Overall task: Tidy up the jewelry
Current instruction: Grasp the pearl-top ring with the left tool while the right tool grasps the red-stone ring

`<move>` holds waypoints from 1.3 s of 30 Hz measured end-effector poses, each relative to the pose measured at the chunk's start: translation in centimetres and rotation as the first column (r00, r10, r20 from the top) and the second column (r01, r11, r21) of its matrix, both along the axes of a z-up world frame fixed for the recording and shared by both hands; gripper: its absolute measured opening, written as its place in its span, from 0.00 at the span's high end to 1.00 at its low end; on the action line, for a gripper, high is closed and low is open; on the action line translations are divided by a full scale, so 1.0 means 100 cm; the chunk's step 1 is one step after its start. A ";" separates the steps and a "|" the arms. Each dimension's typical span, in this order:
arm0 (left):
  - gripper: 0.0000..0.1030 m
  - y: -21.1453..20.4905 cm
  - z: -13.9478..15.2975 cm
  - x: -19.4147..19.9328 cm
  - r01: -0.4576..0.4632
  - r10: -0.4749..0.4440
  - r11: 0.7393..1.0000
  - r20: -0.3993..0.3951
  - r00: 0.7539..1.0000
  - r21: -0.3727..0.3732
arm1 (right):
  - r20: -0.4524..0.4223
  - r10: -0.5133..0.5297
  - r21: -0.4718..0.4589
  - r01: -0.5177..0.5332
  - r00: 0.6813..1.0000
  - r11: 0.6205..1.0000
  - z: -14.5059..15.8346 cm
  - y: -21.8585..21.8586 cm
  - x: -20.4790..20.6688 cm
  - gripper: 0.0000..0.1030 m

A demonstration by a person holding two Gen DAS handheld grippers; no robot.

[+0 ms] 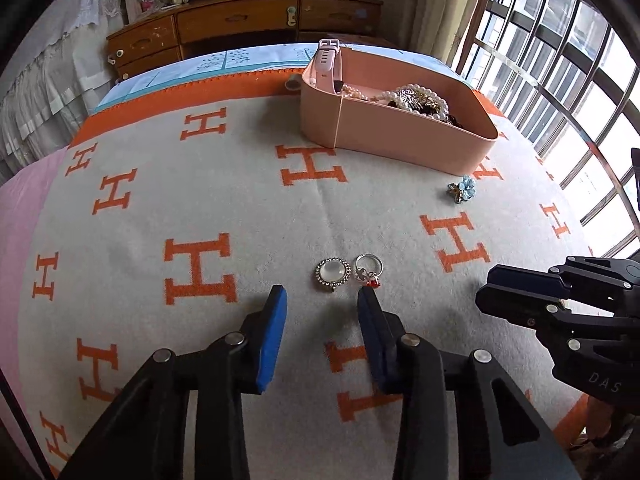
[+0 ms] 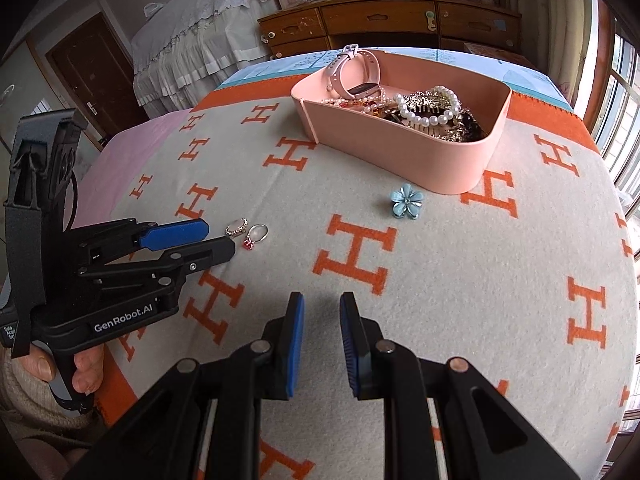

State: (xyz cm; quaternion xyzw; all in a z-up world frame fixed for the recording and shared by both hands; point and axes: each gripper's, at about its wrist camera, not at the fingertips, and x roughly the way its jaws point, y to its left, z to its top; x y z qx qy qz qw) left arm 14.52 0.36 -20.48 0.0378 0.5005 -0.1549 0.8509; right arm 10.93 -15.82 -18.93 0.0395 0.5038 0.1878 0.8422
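Observation:
A round white-stone pendant [image 1: 333,275] and a silver ring with a red gem [image 1: 370,268] lie side by side on the H-patterned blanket. My left gripper [image 1: 322,298] hovers just short of them, jaws apart, with nothing between the pads. The right wrist view shows it [image 2: 220,237] from the side, its tips close to the pendant [image 2: 237,226] and ring [image 2: 256,234]. A blue flower clip [image 2: 406,201] lies in front of the pink box [image 2: 400,152]. My right gripper [image 2: 323,300] hangs over bare blanket, narrowly open and empty.
The pink box [image 1: 400,136] holds a pink watch [image 2: 352,72], pearl strands [image 2: 436,118] and other jewelry. A wooden dresser [image 1: 240,24] stands beyond the bed. Barred windows [image 1: 560,60] run along the right. A hand [image 2: 86,372] holds the left gripper's handle.

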 end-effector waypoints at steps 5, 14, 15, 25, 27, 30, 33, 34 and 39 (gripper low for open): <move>0.66 -0.007 0.000 0.006 -0.012 0.012 0.999 0.006 1.000 0.031 | -0.007 -0.002 0.018 0.002 1.000 1.000 -0.005 -0.003 0.000 0.82; 0.66 -0.009 -0.001 0.018 -0.057 0.057 0.996 0.009 0.998 0.066 | 0.001 -0.028 0.061 0.028 1.000 0.998 -0.007 -0.017 -0.003 0.82; 0.66 -0.008 -0.001 0.019 -0.064 0.063 0.996 0.010 0.998 0.070 | 0.002 -0.030 0.066 0.030 1.000 0.997 -0.007 -0.018 -0.003 0.82; 0.66 0.010 0.000 0.008 -0.139 0.139 0.986 0.008 0.990 0.092 | 0.008 -0.029 0.093 0.028 1.000 0.995 -0.008 -0.025 -0.004 0.82; 0.66 0.013 0.000 0.008 -0.151 0.151 0.984 0.009 0.988 0.089 | 0.009 -0.028 0.095 0.027 1.000 0.995 -0.008 -0.025 -0.004 0.82; 0.66 0.015 -0.001 0.008 -0.161 0.161 0.983 0.012 0.987 0.088 | 0.009 -0.028 0.096 0.027 1.000 0.995 -0.008 -0.025 -0.004 0.82; 0.66 0.015 -0.001 0.009 -0.160 0.159 0.983 0.020 0.987 0.093 | 0.009 -0.028 0.095 0.027 1.000 0.995 -0.008 -0.025 -0.004 0.82; 0.66 0.015 -0.001 0.009 -0.160 0.159 0.983 0.021 0.987 0.093 | 0.009 -0.028 0.095 0.027 1.000 0.995 -0.008 -0.025 -0.004 0.82; 0.78 0.017 -0.001 0.007 -0.157 0.156 0.984 0.027 0.987 0.082 | 0.013 -0.027 0.083 0.026 1.000 0.996 -0.007 -0.024 -0.004 0.82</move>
